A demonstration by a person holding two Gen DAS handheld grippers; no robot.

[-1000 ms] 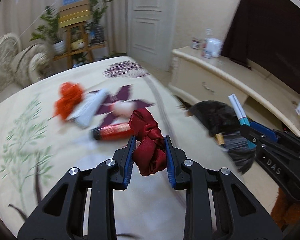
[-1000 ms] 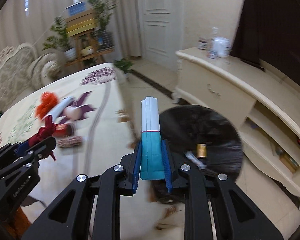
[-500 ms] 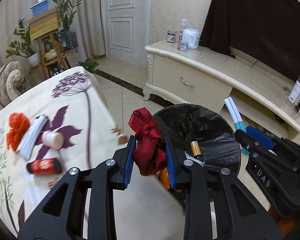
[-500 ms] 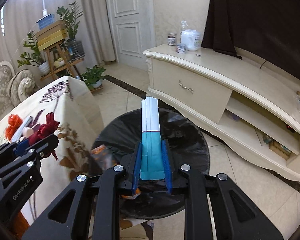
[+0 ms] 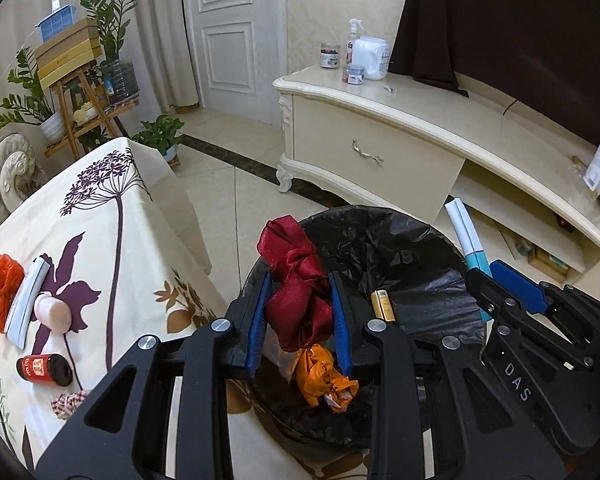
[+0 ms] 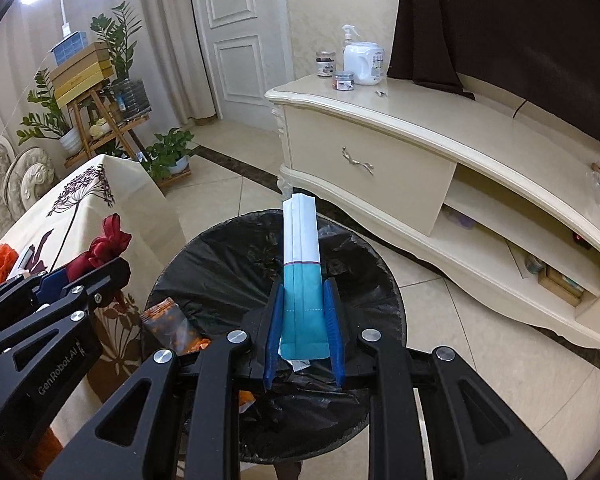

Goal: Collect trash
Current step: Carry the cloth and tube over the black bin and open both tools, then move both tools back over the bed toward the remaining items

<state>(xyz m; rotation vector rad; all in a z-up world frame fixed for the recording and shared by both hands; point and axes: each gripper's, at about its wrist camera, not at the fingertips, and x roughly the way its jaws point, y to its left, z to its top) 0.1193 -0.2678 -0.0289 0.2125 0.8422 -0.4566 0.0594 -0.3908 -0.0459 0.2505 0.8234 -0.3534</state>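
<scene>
- Left gripper (image 5: 299,320) clamped on a crumpled dark-red ribbon (image 5: 296,280), pinched between the blue fingers (image 5: 257,320), bulging above their tips.
- Right gripper (image 6: 303,320) clamped on a flat folded white-and-teal packet (image 6: 302,276), upright between its fingers.
- Both held over the black-lined bin (image 6: 220,272), beside the desk (image 5: 112,240).
- In the bin: an orange wrapper (image 5: 320,376), a gold battery (image 5: 382,304).

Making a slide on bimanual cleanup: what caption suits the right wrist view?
Right gripper holds a white-and-teal packet above the black-lined trash bin.
</scene>
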